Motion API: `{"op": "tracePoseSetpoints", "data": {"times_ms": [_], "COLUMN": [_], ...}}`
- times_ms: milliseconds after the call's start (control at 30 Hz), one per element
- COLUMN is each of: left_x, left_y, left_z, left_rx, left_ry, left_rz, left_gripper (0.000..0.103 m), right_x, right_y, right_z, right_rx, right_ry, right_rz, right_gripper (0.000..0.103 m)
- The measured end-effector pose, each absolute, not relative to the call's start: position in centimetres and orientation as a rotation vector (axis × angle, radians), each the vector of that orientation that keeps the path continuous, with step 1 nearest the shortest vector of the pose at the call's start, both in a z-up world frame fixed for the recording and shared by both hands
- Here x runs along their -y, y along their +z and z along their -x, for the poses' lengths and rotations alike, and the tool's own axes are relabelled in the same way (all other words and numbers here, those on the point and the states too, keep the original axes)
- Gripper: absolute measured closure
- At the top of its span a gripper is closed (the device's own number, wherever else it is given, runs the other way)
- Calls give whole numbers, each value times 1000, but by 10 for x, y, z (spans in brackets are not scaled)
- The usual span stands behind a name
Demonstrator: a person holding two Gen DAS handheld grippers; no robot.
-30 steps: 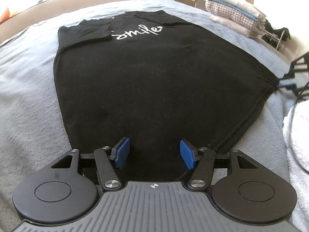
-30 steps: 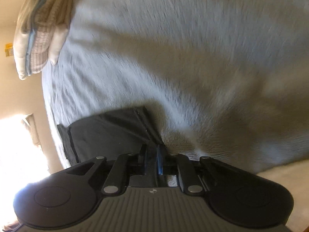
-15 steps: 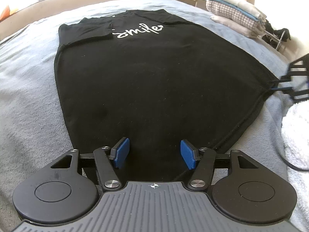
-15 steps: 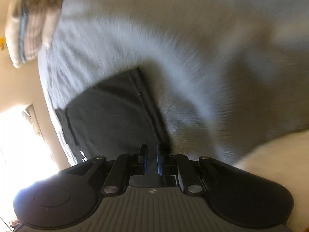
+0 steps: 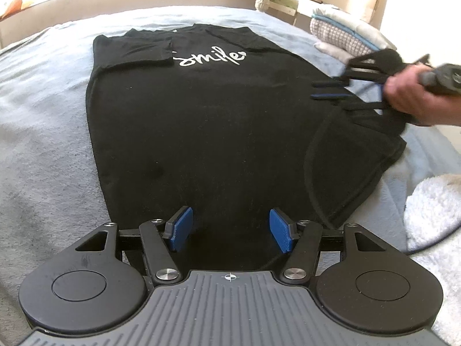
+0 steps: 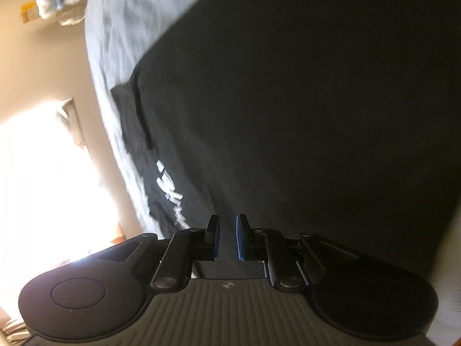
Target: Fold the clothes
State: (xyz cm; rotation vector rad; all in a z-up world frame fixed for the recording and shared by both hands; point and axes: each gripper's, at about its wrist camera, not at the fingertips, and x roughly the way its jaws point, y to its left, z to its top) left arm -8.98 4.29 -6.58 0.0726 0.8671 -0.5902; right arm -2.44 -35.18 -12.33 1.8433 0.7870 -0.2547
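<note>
Sunlit bedroom, with a grey blanket (image 5: 43, 132) covering the bed and a black T-shirt (image 5: 201, 132) spread flat on it, its white "smile" print (image 5: 210, 57) at the far end from the left gripper (image 5: 229, 229). Its jaws stand spread and empty over the near hem, the shirt stretching away ahead of them. To their right, the right gripper (image 5: 328, 90) carries the shirt's side edge in over the body, so a flap (image 5: 357, 155) doubles back beneath it. From its own camera the right gripper (image 6: 226, 238) shows jaws nearly pressed together; whether cloth is pinched there I cannot tell — the hem trailing under it suggests so. The risk, as I judge it: thin cloth slipping out mid-swing, or the unpinned near hem dragging along and skewing the fold. A stack of folded laundry (image 5: 345, 36) sits beyond the right gripper.
</note>
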Motion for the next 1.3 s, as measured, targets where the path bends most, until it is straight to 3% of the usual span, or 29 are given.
{"op": "tracePoseSetpoints", "data": {"times_ms": [367,633,933,1067,1300], "left_x": [-51,-59,-58,-60,-66], "left_y": [-71,-74,-74,-75,-73], "left_z": [86,81,89,94,98], "left_rx": [-866,-879,-892,-900,-916], "left_ry": [-590,-577,-558,-537,-517], "left_rz": [-72,-38,-63,-68,-35], "left_gripper": [44,44,44,44,44], "right_x": [343,319,274,257,251], "right_y": [-124,-132,-119,-98,-22], "right_z": [-34,52,126,127,67], "right_rx": [-888,-1058,-1324,-1388,-1085], "right_ry": [-245,-206,-133,-87,-52], "right_rz": [-1683,-1693,-1495,-1304,-528], "right_gripper": [91,91,91,90,90]}}
